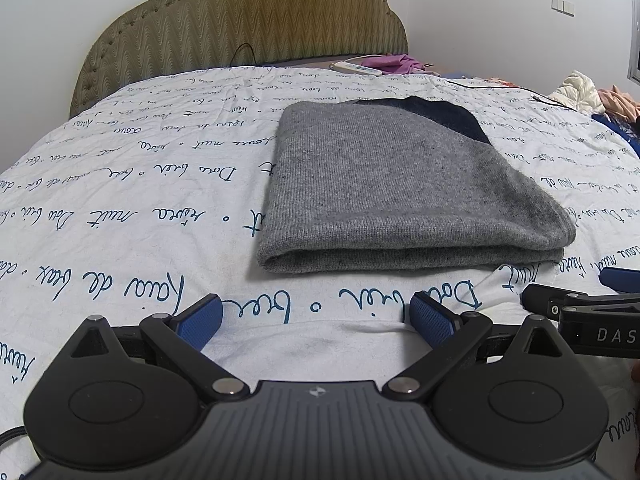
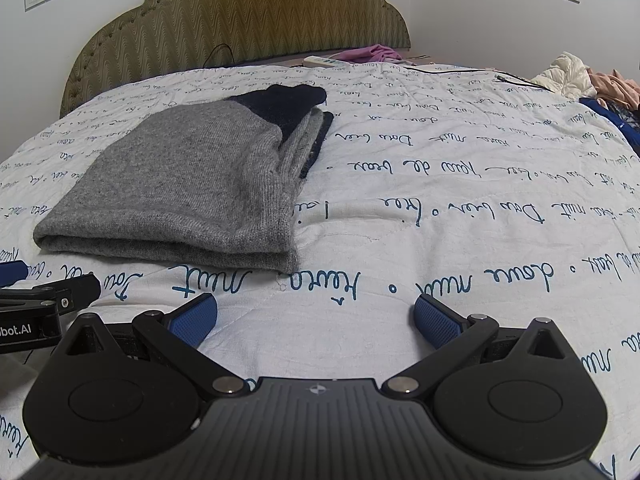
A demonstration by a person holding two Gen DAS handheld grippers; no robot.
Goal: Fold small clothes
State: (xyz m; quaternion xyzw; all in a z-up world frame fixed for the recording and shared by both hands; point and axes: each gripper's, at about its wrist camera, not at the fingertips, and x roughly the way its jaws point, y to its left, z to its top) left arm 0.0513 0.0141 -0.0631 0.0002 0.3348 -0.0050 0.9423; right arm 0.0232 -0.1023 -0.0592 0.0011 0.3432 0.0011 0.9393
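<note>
My grey sweater (image 1: 404, 184) lies folded into a neat stack at the middle of the bed (image 1: 120, 208), apparently finished; I hold my left tool (image 1: 316, 318) and right tool (image 2: 316, 318) wide and empty, just short of it.

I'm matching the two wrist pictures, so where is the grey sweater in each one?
Left wrist: sweater lies folded at centre, slightly right, beyond the open left claw.
Right wrist: sweater lies left of centre, beyond the open right claw.
Shared landmark: the headboard behind it.
</note>
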